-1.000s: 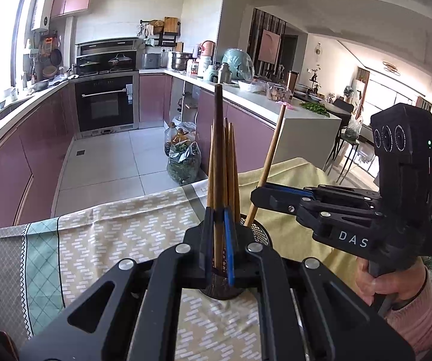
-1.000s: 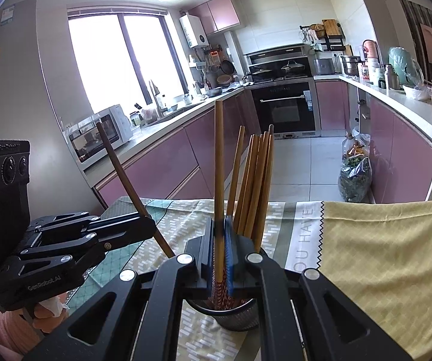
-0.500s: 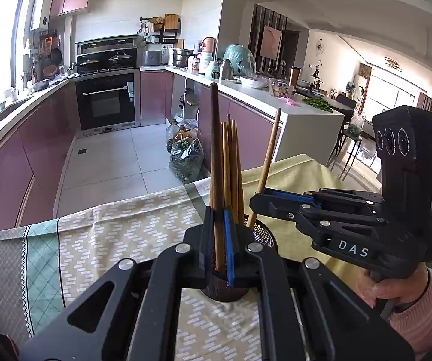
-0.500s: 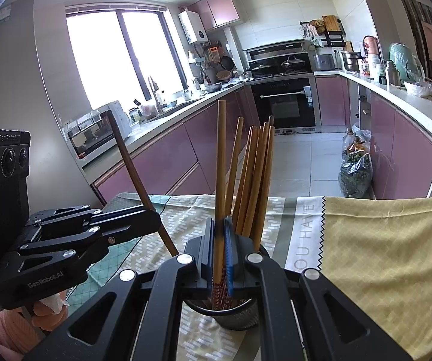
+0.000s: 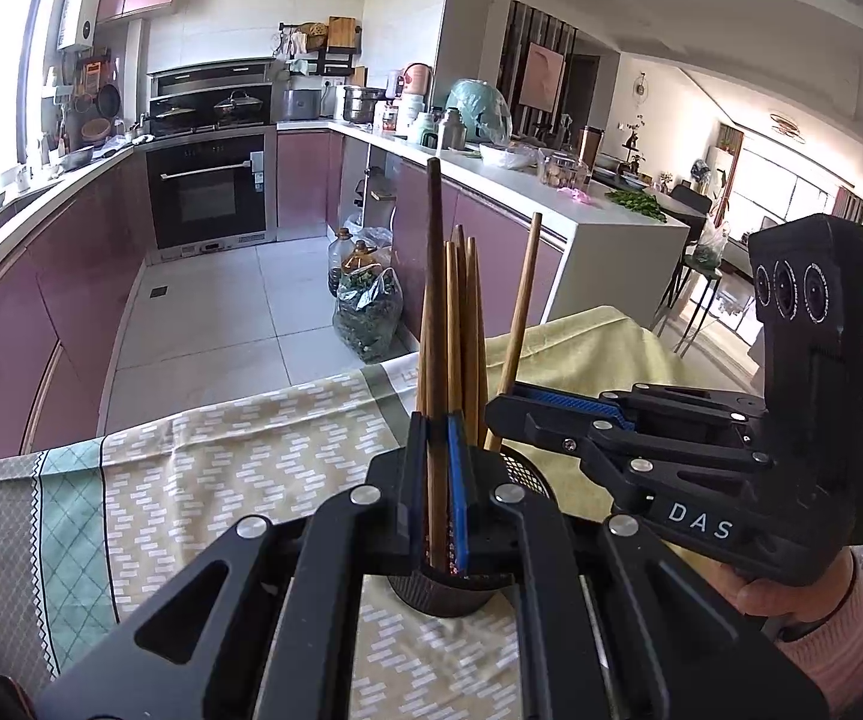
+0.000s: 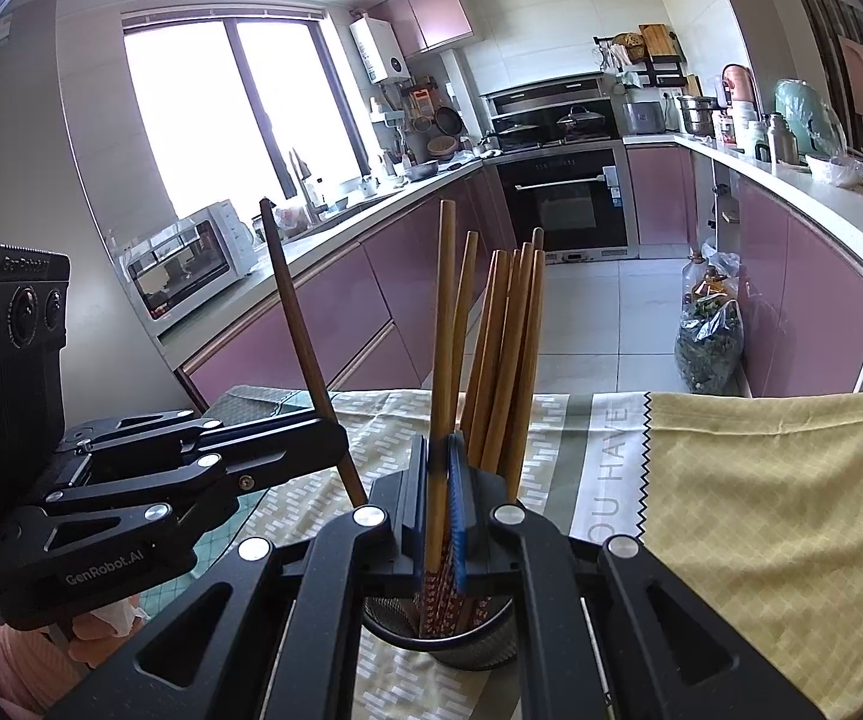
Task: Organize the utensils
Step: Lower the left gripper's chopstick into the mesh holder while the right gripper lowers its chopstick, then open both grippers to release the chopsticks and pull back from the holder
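A black mesh holder point(image 6: 470, 645) stands on the tablecloth with several wooden chopsticks point(image 6: 509, 348) upright in it. My right gripper point(image 6: 440, 498) is shut on a light chopstick point(image 6: 445, 324), whose patterned lower end reaches into the holder. In the left wrist view my left gripper point(image 5: 439, 480) is shut on a dark brown chopstick point(image 5: 436, 300), directly over the holder point(image 5: 527, 477). The right gripper point(image 5: 500, 414) comes in from the right there with its light chopstick point(image 5: 521, 312). The left gripper point(image 6: 335, 444) and the slanted dark chopstick point(image 6: 293, 324) show at left; its lower end is hidden.
A patterned tablecloth point(image 5: 221, 468) with a yellow section point(image 6: 761, 480) covers the table. Beyond the table's far edge lie the tiled kitchen floor, pink cabinets and a bag of greens point(image 6: 707, 342). A hand in a pink sleeve point(image 5: 791, 606) holds the right gripper.
The left gripper has moved with its dark chopstick toward the holder and a little lower. The right gripper has hardly moved.
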Demonstrator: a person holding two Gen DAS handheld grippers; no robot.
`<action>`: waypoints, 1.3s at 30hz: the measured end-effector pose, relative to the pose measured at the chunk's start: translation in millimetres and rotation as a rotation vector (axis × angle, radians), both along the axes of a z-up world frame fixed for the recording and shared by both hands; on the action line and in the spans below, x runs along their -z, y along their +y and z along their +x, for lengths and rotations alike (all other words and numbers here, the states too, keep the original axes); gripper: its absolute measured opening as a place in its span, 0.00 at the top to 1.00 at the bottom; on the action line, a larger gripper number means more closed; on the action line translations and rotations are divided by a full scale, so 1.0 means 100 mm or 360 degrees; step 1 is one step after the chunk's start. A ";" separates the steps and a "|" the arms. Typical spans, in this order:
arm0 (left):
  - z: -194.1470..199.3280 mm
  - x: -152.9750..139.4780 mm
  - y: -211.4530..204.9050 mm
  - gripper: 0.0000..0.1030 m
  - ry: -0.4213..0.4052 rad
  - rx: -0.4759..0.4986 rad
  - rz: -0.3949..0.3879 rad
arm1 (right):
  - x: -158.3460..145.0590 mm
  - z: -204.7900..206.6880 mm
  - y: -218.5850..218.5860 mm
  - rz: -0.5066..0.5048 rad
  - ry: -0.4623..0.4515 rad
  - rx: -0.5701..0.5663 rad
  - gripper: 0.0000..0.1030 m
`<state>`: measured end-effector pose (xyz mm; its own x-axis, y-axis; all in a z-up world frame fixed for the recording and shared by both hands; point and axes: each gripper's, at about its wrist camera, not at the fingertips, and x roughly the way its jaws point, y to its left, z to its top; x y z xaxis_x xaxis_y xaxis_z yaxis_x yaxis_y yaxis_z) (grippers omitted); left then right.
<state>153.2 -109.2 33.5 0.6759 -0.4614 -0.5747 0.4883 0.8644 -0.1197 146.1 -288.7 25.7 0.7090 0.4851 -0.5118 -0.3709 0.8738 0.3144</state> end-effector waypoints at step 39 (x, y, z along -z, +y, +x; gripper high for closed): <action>0.08 0.27 0.29 0.62 0.0027 -0.0101 -0.0074 | 0.07 -0.02 -0.04 0.0044 0.0010 0.0013 0.67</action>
<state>161.0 -80.1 6.0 0.6947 -0.4446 -0.5655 0.4305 0.8868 -0.1683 144.0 -292.5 18.2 0.7099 0.4934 -0.5026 -0.3619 0.8677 0.3407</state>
